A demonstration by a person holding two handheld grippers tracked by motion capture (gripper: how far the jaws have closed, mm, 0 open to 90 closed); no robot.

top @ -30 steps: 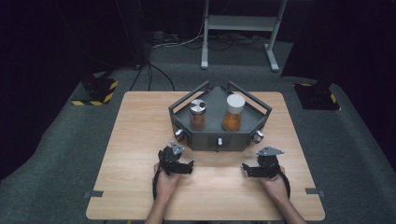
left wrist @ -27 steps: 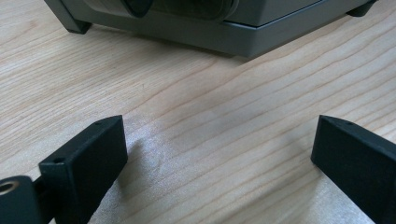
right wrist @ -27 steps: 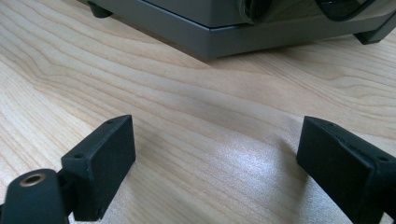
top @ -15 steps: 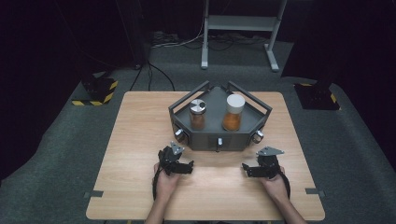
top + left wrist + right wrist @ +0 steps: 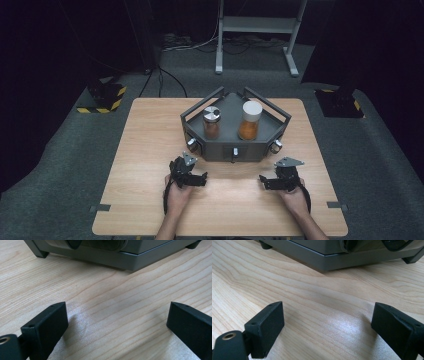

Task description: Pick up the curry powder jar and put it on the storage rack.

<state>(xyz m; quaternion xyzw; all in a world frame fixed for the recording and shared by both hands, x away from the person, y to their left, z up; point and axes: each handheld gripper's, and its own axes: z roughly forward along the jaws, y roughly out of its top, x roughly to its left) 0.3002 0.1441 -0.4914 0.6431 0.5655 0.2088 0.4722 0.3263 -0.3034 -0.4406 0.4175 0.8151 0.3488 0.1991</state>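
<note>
A grey tray is sitting at the far middle of the wooden worktop, carrying a short jar with a metal lid beside a taller jar with a white cap. The left hand-held gripper and right hand-held gripper are resting on the worktop just in front of the tray, each with jaws spread wide and gripping nothing.

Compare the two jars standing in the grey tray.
The left jar is shorter, the right jar taller. The left jar has a silvery metal lid, the right one a plain white cap. The left jar's contents look darker brown, the right's brighter orange. Both stand upright, side by side, in the grey tray.
</note>
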